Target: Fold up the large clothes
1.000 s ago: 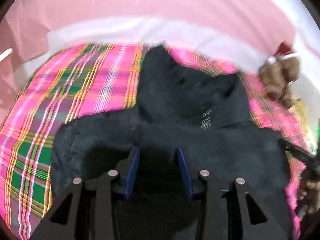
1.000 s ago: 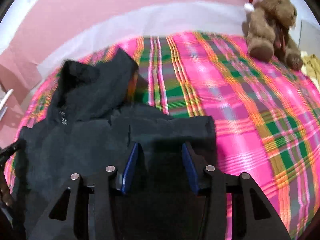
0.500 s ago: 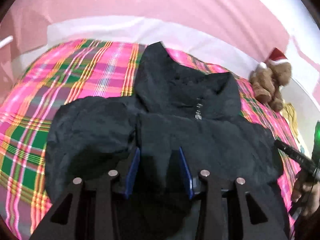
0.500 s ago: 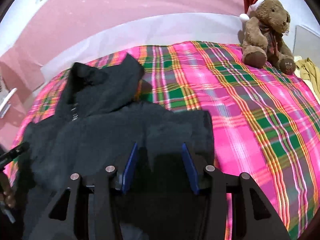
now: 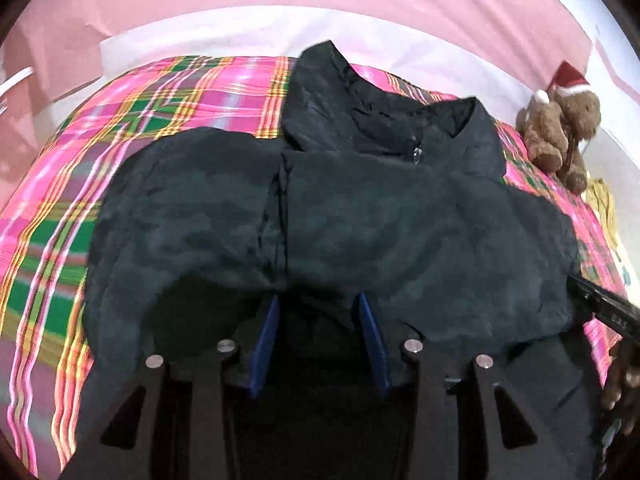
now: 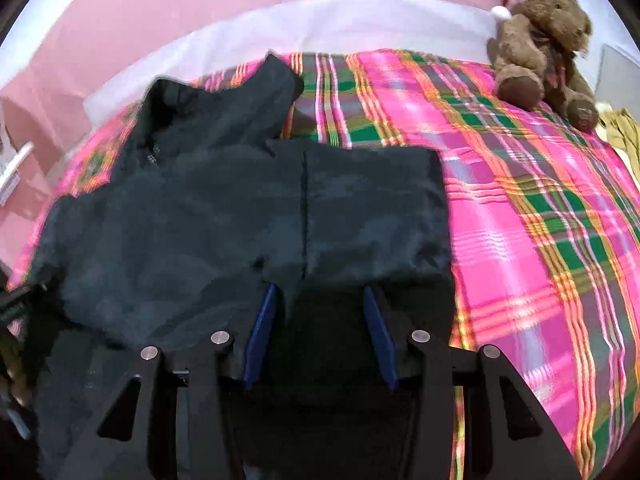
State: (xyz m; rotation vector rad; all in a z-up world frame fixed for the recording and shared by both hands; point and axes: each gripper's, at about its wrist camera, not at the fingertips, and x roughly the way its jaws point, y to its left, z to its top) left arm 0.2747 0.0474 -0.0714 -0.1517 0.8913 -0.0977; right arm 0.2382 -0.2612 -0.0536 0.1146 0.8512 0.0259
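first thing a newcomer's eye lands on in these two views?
The black hooded jacket spread across the loud pink-and-green plaid blanket, filling the middle of both views. Next, the brown teddy bear in a Santa hat at the far right edge of the bed. Both the left tool and right tool stand open over the jacket's near edge.

Both my feeds are evenly lit from overhead, with no glare. Fisheye bending curves the pink and green plaid bedspread [image 6: 540, 208] toward black corners. The black fabric jacket [image 5: 360, 220] reads murky, its near folds lost in shadow; the plaid smears at the left edge.
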